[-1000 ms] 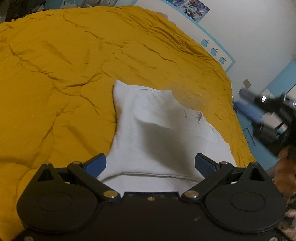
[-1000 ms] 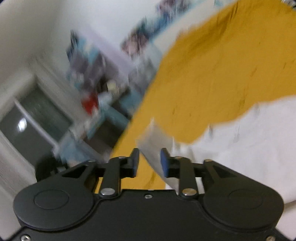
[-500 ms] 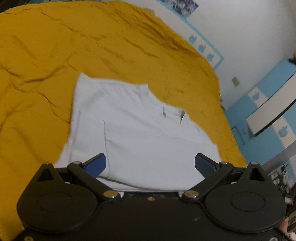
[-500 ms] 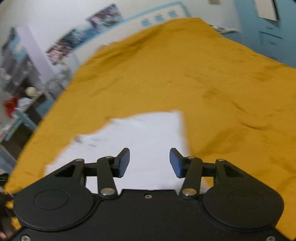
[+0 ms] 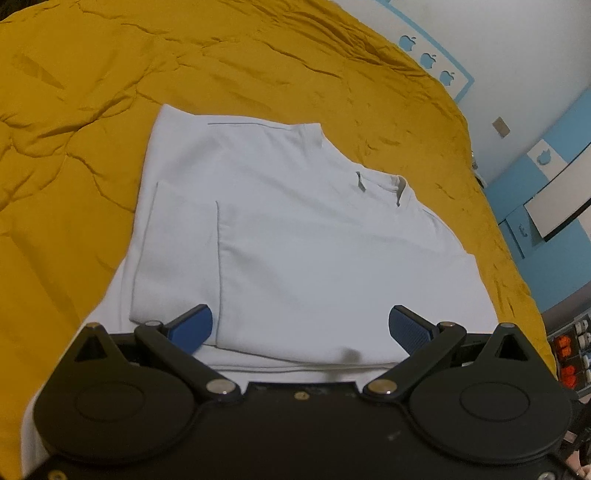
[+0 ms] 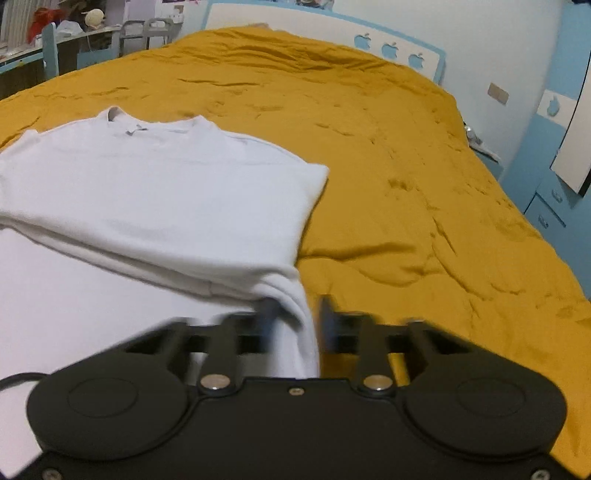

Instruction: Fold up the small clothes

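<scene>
In the left wrist view a white T-shirt (image 5: 295, 236) lies partly folded on a mustard-yellow bedspread (image 5: 92, 110), its collar toward the right and one panel already turned over the body, leaving a straight fold edge running down its left part. The left gripper (image 5: 301, 328) hovers over the near hem with its jaws spread wide, blue pads (image 5: 194, 325) standing apart above the cloth and nothing between them. To the left and beyond the shirt the bedspread runs wide and bare apart from its creases; on the right the shirt's edge comes close to the bed's rim, past which stand a white wall with a blue border (image 5: 439, 55) and blue cabinets (image 5: 532, 192). In the right wrist view the same T-shirt (image 6: 155, 192) fills the left side, its right-hand edge and near corner draping toward the camera. The right gripper (image 6: 293, 317), blurred, has just been closing and now pinches that thick folded edge of the shirt between its jaws. To the right of that edge the bedspread (image 6: 406, 184) stretches open as far as the cabinets (image 6: 546, 206); chairs and clutter (image 6: 92, 33) stand behind the bed's far left corner.
</scene>
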`<action>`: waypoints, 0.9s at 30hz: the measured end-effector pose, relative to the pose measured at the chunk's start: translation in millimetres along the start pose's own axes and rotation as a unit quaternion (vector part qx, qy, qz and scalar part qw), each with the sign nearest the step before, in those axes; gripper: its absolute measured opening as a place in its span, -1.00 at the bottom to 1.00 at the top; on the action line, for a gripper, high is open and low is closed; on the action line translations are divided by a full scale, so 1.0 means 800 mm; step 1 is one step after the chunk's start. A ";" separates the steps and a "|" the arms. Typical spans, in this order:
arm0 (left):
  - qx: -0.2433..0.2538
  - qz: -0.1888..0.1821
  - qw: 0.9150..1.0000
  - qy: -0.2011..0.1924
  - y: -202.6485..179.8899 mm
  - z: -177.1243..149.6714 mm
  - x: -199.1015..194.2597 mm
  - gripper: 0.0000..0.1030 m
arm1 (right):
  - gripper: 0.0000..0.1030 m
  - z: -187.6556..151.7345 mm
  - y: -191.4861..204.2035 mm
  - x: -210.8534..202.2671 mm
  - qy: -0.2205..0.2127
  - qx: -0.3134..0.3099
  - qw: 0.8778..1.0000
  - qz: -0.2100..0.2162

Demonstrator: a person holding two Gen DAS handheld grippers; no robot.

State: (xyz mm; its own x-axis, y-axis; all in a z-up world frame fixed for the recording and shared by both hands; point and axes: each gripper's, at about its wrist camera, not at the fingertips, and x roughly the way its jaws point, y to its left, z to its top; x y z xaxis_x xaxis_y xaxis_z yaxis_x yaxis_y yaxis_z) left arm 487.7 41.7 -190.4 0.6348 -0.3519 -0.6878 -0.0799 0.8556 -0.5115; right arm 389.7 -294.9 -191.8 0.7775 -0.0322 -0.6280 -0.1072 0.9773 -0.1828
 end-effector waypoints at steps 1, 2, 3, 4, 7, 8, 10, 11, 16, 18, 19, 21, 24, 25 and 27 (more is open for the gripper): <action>-0.001 -0.003 1.000 -0.002 0.000 0.000 -0.002 1.00 | -0.90 -0.001 -0.003 -0.006 -0.007 0.006 1.000 -0.001; 0.001 -0.005 1.000 -0.005 -0.001 0.000 -0.002 1.00 | -0.92 -0.002 -0.005 -0.014 -0.016 0.005 1.000 -0.012; 0.006 -0.004 1.000 -0.004 0.000 0.000 0.001 1.00 | -0.95 -0.005 -0.011 -0.017 -0.020 0.014 1.000 -0.015; 0.011 0.000 1.000 0.000 0.002 -0.002 0.005 1.00 | -0.97 -0.008 -0.020 -0.016 -0.010 0.037 0.999 -0.011; 0.023 0.005 1.000 0.007 0.006 -0.008 0.018 1.00 | -0.98 -0.023 -0.039 0.017 0.026 0.080 0.996 0.007; 0.035 0.008 0.999 0.009 0.005 -0.010 0.022 1.00 | -0.98 -0.027 -0.038 0.021 0.025 0.082 0.996 0.009; 0.059 0.015 0.998 0.011 0.002 -0.013 0.026 1.00 | -0.97 -0.026 -0.036 0.022 0.026 0.081 0.996 0.004; 0.068 0.018 0.997 0.012 0.000 -0.013 0.027 1.00 | -0.97 -0.025 -0.034 0.022 0.026 0.078 0.997 0.002; 0.064 0.020 0.997 0.028 -0.005 -0.003 0.017 1.00 | -0.78 -0.020 -0.037 0.017 0.028 0.098 0.995 0.007; 0.044 0.018 0.998 0.031 -0.004 0.004 0.004 1.00 | -0.67 -0.014 -0.039 0.003 0.031 0.116 0.993 0.003; 0.034 0.015 0.999 0.027 -0.004 0.007 -0.008 1.00 | -0.59 -0.012 -0.040 -0.006 0.027 0.123 0.992 0.006; 0.029 0.007 1.000 0.011 -0.002 0.008 -0.040 1.00 | -0.54 -0.008 -0.038 -0.033 0.015 0.130 0.991 0.017; 0.039 0.007 0.999 -0.008 -0.003 0.004 -0.093 1.00 | -0.32 -0.009 -0.038 -0.082 -0.002 0.144 0.989 0.040; 0.042 0.008 0.999 -0.010 -0.003 0.001 -0.111 1.00 | -0.19 -0.012 -0.036 -0.100 -0.009 0.144 0.988 0.049; 0.049 0.003 0.999 -0.010 0.000 -0.009 -0.148 1.00 | -0.15 -0.019 -0.031 -0.140 -0.031 0.140 0.988 0.062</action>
State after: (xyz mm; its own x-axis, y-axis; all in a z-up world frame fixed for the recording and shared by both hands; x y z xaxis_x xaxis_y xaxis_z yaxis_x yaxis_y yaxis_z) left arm 406.7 80.6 -112.6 0.6504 -0.3399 -0.6793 -0.0092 0.8907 -0.4545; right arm 295.8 -319.2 -128.7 0.8063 0.0961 -0.5836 -0.0358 0.9928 0.1140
